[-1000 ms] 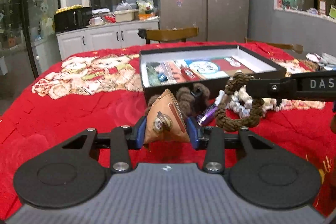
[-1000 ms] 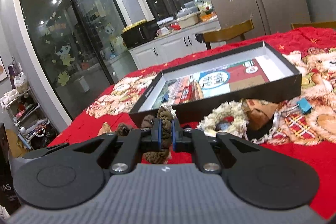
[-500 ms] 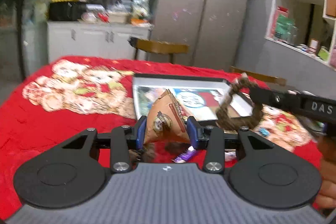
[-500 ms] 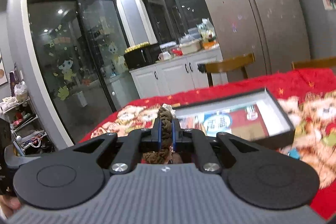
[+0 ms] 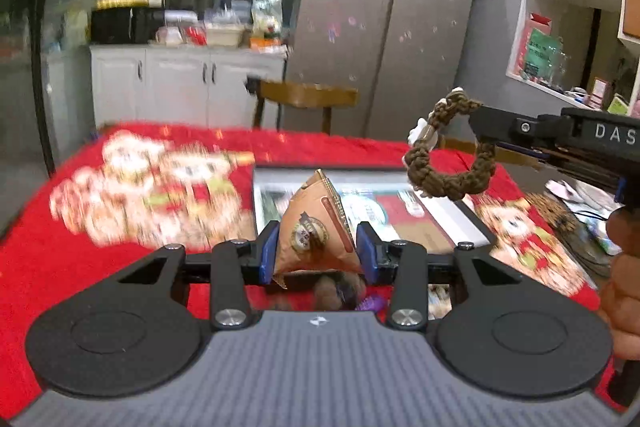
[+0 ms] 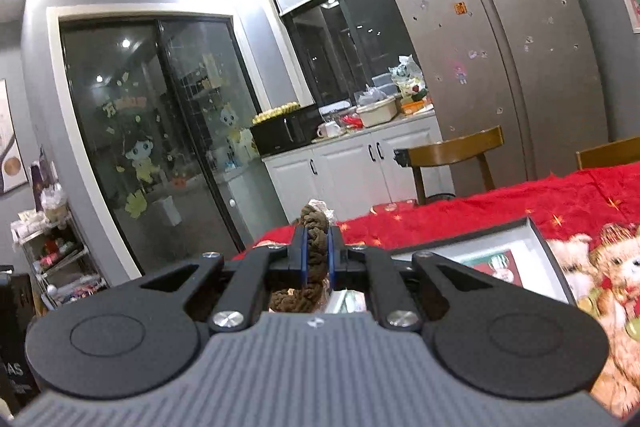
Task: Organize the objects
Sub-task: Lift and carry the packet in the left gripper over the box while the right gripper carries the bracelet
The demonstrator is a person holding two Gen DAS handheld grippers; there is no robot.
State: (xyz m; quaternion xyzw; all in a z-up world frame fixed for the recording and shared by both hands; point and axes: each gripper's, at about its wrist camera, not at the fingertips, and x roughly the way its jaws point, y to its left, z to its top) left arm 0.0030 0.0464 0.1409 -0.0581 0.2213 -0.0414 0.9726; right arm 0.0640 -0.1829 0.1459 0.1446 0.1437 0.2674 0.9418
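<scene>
The left gripper [image 5: 316, 251] clamps a brown triangular packet [image 5: 314, 231] above the open black box [image 5: 476, 223] — at right, the right gripper [image 5: 476, 119] dangles a braided brown ring [image 5: 450, 179].

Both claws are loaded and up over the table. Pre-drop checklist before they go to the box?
1. Left claw shut on the brown triangular paper packet: ok.
2. Right claw shut on the brown braided rope ring: ok.
3. Ring hangs clear of the packet, seen from the left wrist: ok.
4. Shallow black open box on the red printed cloth is ahead of both claws: ok.
5. Free floor space in the box: cannot tell, blurred and partly hidden.
</scene>
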